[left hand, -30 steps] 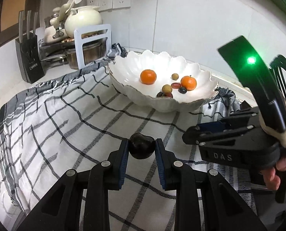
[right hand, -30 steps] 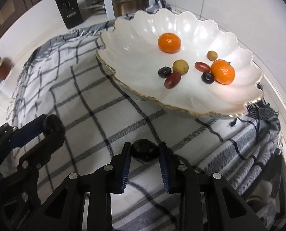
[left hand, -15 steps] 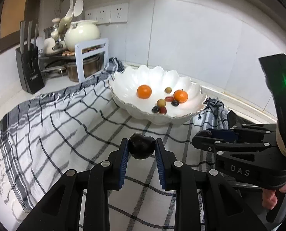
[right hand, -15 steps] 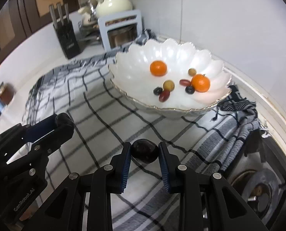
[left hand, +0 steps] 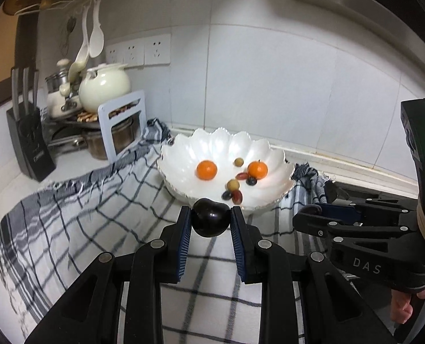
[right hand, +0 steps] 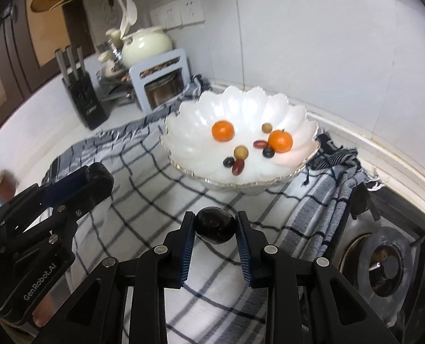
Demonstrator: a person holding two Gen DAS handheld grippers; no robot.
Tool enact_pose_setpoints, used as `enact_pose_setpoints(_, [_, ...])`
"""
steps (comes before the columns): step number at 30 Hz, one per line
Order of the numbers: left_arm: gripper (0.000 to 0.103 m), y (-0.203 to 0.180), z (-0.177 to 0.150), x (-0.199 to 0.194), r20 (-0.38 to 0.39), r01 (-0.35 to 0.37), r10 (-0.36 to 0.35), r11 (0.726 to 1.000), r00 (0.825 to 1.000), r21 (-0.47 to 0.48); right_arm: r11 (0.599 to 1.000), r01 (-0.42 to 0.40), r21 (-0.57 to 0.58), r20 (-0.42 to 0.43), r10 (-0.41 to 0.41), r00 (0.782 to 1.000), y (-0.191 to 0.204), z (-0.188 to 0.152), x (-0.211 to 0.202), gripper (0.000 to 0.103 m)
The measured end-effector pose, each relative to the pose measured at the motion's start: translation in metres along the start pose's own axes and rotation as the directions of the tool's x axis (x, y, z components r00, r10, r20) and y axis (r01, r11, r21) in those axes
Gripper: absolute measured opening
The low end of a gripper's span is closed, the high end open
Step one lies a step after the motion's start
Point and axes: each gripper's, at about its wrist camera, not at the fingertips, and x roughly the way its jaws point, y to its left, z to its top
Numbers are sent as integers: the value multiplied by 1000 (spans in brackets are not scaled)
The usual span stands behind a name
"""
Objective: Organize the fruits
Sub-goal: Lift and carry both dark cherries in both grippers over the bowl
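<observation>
Holding a dark plum (left hand: pixel 210 220) clamped in my left tool (left hand: pixel 209 223) and a second plum (right hand: pixel 214 228) in my right tool (right hand: pixel 215 230), I see the white bowl (right hand: pixel 304 120) straight ahead, my right nearer.

A knife block (left hand: pixel 30 140) and cream teapot (left hand: pixel 105 90) stand beside the checked cloth (left hand: pixel 78 215).

Open checked cloth (left hand: pixel 103 223) before the scalloped bowl (left hand: pixel 275 197); pot rack (left hand: pixel 120 126) far left.
</observation>
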Motion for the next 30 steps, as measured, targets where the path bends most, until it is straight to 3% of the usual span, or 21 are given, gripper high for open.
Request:
enact_pose_setpoints(16, [28,32,53,7,63,109,-118,986,991,125,980,114,163,177,-142,974,19,40,-12,30])
enact_pose_setpoints(30, [28,39,100,57,46,161,-171,972,984,172,962,172,212,189,-213,959,7,88,21,30])
